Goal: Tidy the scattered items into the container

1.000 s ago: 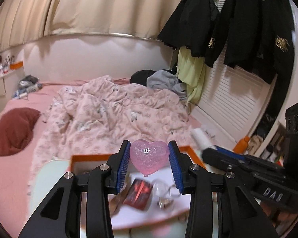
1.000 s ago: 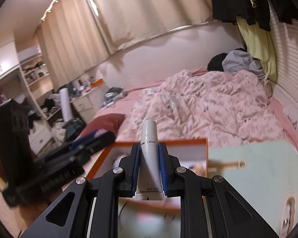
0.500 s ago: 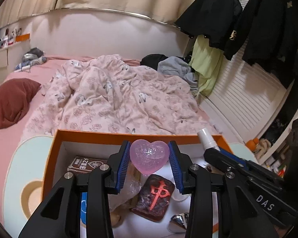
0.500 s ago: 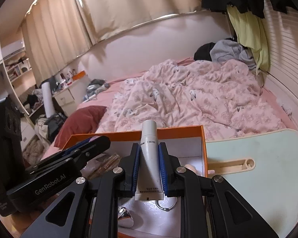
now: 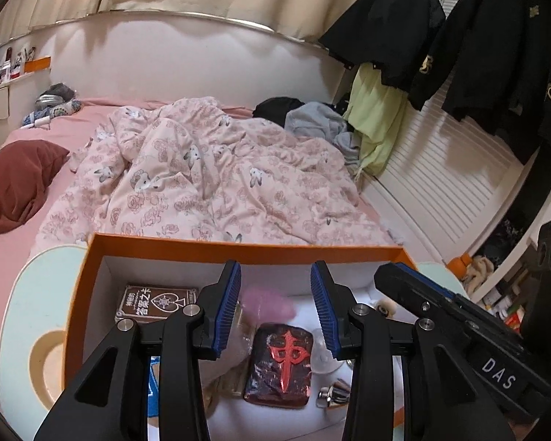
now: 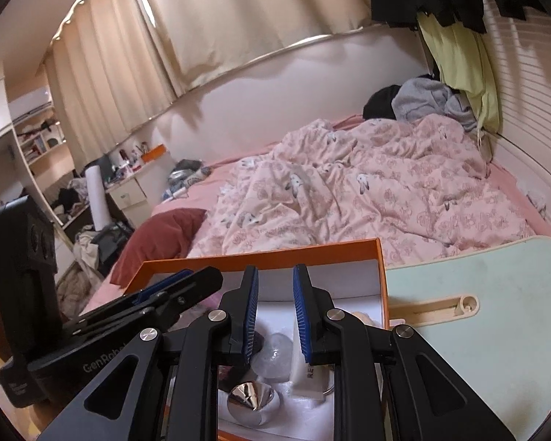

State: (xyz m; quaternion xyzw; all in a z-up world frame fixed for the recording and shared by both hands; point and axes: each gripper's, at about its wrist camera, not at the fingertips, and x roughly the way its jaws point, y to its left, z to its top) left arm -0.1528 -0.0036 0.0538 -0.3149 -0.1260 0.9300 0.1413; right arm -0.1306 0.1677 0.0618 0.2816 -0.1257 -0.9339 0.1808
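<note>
- The left gripper point(image 5: 275, 264) is letting go: its fingers are opening and now stand well clear of the pink heart point(image 5: 266, 303), which half a second ago sat pinched between the pads
- The heart shows as a pink blur in the lower middle of the left wrist view, below the fingertips and inside the orange box point(image 5: 238, 248), above the brown packet with the red character point(image 5: 281, 362) and right of the card box point(image 5: 154, 303); whether it has landed cannot be told
- The right gripper point(image 6: 275, 268) has also released: its fingers stand a little apart with nothing between them, whereas the white tube point(image 6: 305, 371) stood upright in their grip just before
- The tube now lies in the box at the lower middle of the right wrist view, partly hidden under the right-hand finger, beside a silver cone point(image 6: 248, 402)
- Both grippers hang over the box, which rests on the pale blue counter point(image 6: 477, 275) in front of the bed
- Judgement: these two items count as delivered; both grippers are free to fetch anything left outside the box
</note>
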